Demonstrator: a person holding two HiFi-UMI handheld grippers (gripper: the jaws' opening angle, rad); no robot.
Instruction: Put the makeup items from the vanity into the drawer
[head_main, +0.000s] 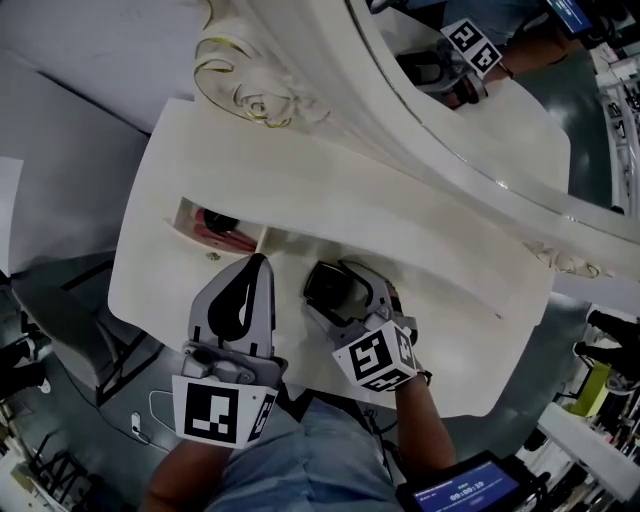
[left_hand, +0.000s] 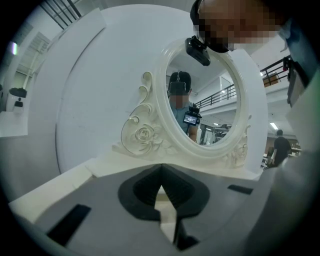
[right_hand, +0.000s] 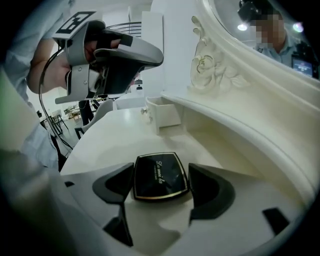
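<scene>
Black compact (right_hand: 159, 175): laid flat on the vanity surface (head_main: 450, 330), set between the wide-open jaws of the right gripper (right_hand: 163, 186); no firm clamp is seen. Drawer (right_hand: 167, 116): pulled open at the surface's left end, red items seen inside. Left gripper (left_hand: 161, 172): jaws closed, nothing held, raised near the drawer. Oval mirror (left_hand: 205, 95): mounted behind, framed in carved white scrollwork.

Left tongs (head_main: 258, 268): jaws closed tip to tip, nothing between them, pointing nearly level. Right tongs (right_hand: 162, 185): jaws spread wide, tilted steeply downward, straddling a black compact (right_hand: 157, 172) without clamping it. Both tongs are side by side over the near edge of the table (head_main: 450, 330), left forearm (head_main: 180, 475) and right forearm (head_main: 428, 440) behind them.
</scene>
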